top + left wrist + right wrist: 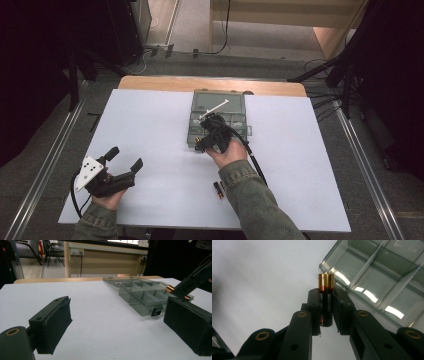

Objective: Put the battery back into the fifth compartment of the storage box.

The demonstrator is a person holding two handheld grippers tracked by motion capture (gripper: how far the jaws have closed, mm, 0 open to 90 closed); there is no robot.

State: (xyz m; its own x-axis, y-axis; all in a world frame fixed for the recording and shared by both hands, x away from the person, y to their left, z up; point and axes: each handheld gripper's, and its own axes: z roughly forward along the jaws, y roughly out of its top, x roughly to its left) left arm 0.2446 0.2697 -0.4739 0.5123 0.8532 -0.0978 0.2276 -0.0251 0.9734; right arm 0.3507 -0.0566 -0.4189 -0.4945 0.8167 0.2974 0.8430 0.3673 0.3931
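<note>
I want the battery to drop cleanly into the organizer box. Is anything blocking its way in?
Nothing visible does: the right gripper holds the battery at the near corner of the compartment box, whose lid is open and nearest compartments look empty.

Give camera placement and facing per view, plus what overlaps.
High view: above the person's side, looking forward and down on the table; forearms, left gripper, right gripper.
Left gripper view: low along its open jaws toward the compartment box.
Right gripper view: along jaws shut on the battery, box corner behind.
Shared: box, battery, white tabletop.
</note>
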